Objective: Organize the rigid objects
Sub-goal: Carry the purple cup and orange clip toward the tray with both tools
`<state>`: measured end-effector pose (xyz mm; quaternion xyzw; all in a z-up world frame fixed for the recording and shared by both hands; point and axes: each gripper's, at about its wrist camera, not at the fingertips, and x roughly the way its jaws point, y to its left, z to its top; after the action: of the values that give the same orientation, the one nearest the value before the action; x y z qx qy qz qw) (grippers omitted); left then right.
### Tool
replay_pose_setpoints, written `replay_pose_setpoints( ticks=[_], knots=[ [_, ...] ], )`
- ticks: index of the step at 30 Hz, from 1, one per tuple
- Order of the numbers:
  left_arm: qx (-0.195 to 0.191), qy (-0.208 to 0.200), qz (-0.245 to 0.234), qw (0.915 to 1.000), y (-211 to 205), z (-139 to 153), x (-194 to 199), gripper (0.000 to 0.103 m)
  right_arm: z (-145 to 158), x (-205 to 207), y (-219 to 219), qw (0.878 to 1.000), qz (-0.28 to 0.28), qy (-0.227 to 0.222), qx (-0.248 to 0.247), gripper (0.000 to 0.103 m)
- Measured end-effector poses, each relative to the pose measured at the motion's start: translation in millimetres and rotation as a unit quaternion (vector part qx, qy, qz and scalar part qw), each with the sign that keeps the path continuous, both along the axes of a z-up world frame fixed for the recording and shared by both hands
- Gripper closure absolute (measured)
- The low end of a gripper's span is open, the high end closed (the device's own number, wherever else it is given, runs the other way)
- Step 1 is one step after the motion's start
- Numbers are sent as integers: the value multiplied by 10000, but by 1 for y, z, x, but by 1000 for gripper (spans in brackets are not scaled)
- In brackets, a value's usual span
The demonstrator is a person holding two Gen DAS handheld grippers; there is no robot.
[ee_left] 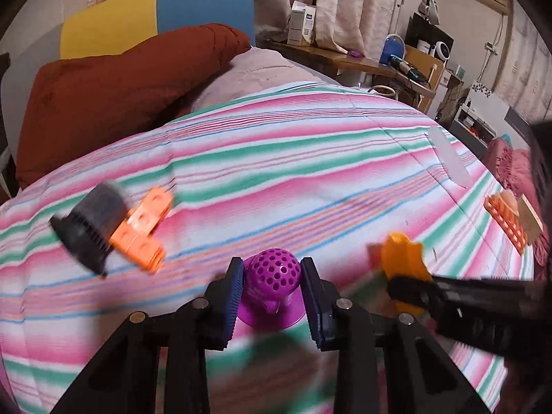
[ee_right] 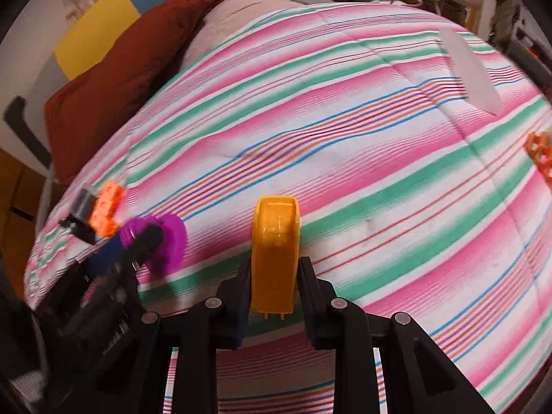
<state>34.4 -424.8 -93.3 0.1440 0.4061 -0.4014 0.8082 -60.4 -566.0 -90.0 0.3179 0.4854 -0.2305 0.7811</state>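
Left gripper (ee_left: 272, 272): jaws narrowed and clamped on the purple perforated ball-top piece (ee_left: 272, 270), blue pads pressing both sides of its holed dome; its flared purple base sits below between the fingers, over the bed. Right gripper (ee_right: 274, 269): jaws nearly together, clamped on the orange plastic piece (ee_right: 276, 252), which stands upright between the pads with its rounded top pointing away from the camera. In the left wrist view the same orange piece shows to the right, gripped by the other tool.

Surface: bed with a pink, green and white striped blanket (ee_left: 293, 158). On it to the left, a black ribbed cylindrical part (ee_left: 91, 224) touching an orange block with holes (ee_left: 145, 227), both blurred. Far right edge: an orange lattice piece (ee_left: 505, 222) with a tan wooden block (ee_left: 529, 219) just beside it. Further back, a translucent flat strip (ee_left: 448, 158) lying on the blanket.

Beyond: rust-red pillow (ee_left: 114, 93), yellow and blue headboard (ee_left: 155, 17), cluttered wooden side bench (ee_left: 348, 58) with a white box, curtains behind.
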Motion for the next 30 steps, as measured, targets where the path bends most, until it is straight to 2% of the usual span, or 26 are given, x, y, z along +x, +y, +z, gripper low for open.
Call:
replay_pose_setpoints(
  ticks=[9, 16, 24, 30],
  knots=[
    [-88, -120, 42, 9999, 54, 0, -24, 70, -1, 25, 39, 9962, 790, 32, -362, 77],
    [-140, -91, 196, 9997, 92, 3, -35, 70, -4, 32, 56, 9896, 1126, 185, -876, 77],
    [-259, -59, 452, 9986, 144, 6, -51, 70, -2, 35, 80, 9799, 1578, 186, -1203, 77],
    [-240, -179, 504, 9983, 180, 10, -67, 70, -2, 37, 95, 9725, 1834, 225, -1421, 77]
  ],
)
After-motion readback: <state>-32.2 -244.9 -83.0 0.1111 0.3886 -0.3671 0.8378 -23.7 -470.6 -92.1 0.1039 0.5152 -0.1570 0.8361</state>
